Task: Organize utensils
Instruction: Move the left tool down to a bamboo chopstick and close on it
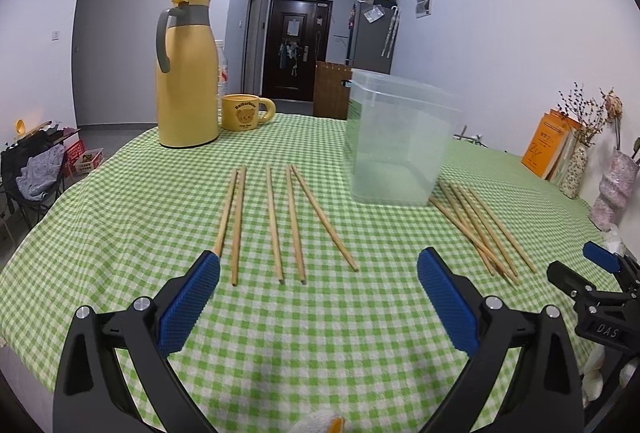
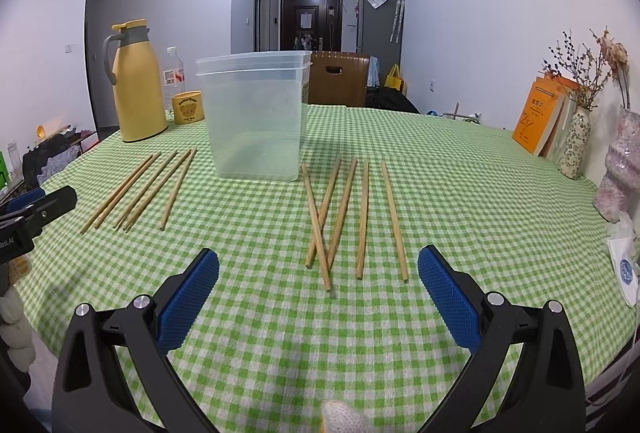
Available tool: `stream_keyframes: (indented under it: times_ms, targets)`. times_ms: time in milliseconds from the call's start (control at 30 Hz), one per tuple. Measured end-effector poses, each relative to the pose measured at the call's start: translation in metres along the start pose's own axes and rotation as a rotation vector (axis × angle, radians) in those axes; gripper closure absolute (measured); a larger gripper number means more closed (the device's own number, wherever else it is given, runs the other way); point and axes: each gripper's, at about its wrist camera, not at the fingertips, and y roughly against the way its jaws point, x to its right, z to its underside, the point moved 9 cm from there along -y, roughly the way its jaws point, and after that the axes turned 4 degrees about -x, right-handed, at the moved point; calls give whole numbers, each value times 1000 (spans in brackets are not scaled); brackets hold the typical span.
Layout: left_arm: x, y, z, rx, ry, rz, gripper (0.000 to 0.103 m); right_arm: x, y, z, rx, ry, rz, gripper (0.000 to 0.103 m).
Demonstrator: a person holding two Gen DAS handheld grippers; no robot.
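Two loose groups of wooden chopsticks lie flat on the green checked tablecloth (image 1: 320, 333), either side of an empty clear plastic container (image 1: 400, 141). In the left wrist view, several chopsticks (image 1: 274, 221) lie side by side just ahead of my left gripper (image 1: 318, 261), which is open and holds nothing. The other group (image 1: 480, 237) lies right of the container. In the right wrist view, that group (image 2: 363, 217) lies partly crossed just beyond my right gripper (image 2: 318, 261), open and holding nothing. The container (image 2: 256, 121) stands upright behind them.
A yellow thermos jug (image 1: 186, 73), a yellow bear mug (image 1: 242, 112) and a water bottle (image 2: 174, 77) stand at the far left. Books (image 2: 538, 117) and vases with dried flowers (image 2: 574, 145) line the right wall. A white packet (image 2: 624, 273) lies at the table's right edge.
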Motion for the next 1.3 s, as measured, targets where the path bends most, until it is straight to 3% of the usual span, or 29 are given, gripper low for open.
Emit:
stream_keyframes:
  times_ms: [733,933,1100,1300]
  targets:
    - [-50,-45,-38,-28,39,-59,7,6,-46,-38,21,15,28,7]
    - [-72,-68,-48,-100,22,-109,7,12,-58,-53,81,12,64,7]
    - [-95,-96,-50,-227,49,-131,7,18,-66,-55,111,4,94,7]
    - [-116,-120,-55,-315,60,-173,8,20,-68,-56,130,5,104,7]
